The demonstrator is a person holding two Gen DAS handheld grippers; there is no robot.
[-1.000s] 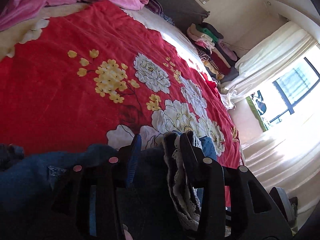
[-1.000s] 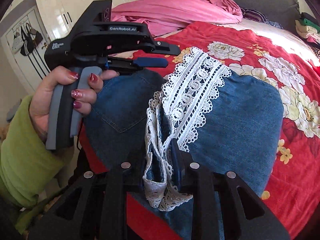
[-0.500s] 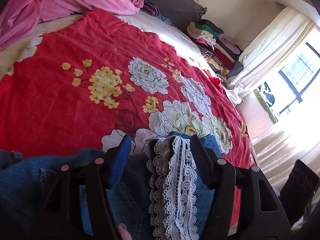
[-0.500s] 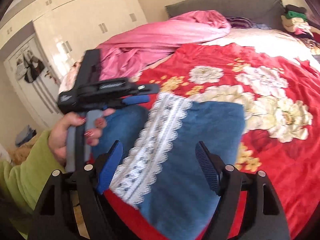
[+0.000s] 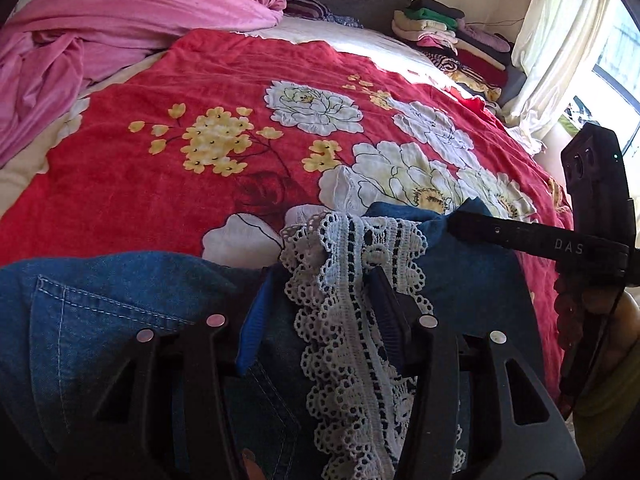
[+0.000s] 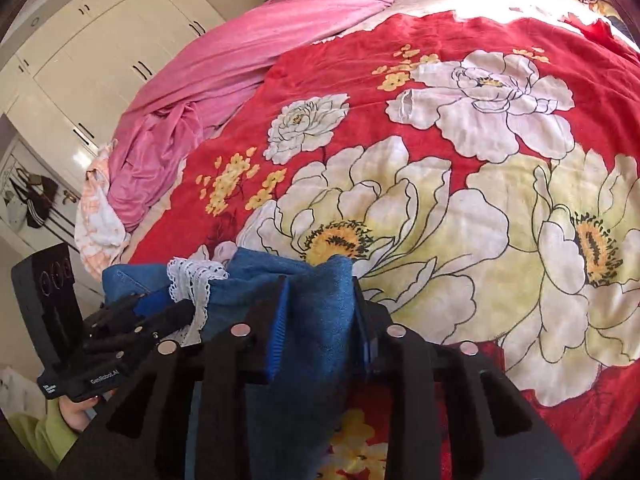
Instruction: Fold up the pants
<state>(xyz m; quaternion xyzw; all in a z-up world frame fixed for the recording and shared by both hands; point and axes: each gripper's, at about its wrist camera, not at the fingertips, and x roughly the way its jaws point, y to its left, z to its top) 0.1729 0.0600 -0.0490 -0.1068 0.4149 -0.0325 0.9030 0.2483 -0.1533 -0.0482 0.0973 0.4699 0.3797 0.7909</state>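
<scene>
Blue denim pants (image 5: 100, 312) with a white lace hem (image 5: 352, 248) lie bunched on the near edge of a red floral blanket (image 5: 200, 100). My left gripper (image 5: 324, 276) has the lace and denim between its pads, and its jaws are closing on that bundle. In the right wrist view the left gripper (image 6: 160, 316) shows at the lower left with the lace hem (image 6: 192, 276) hanging from it. My right gripper (image 6: 320, 284) is closing, its pads pressed on a fold of plain denim (image 6: 260, 264). The right gripper's finger (image 5: 480, 232) reaches in over the denim from the right.
A pink blanket (image 5: 120, 20) is heaped at the far left of the bed. Folded clothes (image 5: 452, 36) are stacked at the far right by a white curtain (image 5: 560, 40). A white wardrobe (image 6: 100, 60) stands left of the bed. A green sleeve (image 6: 40, 432) shows behind the left gripper.
My right gripper let go of the lace edge, opened wide, moved right and closed on plain denim. My left gripper widened, then narrowed around the lace; both views rolled.
</scene>
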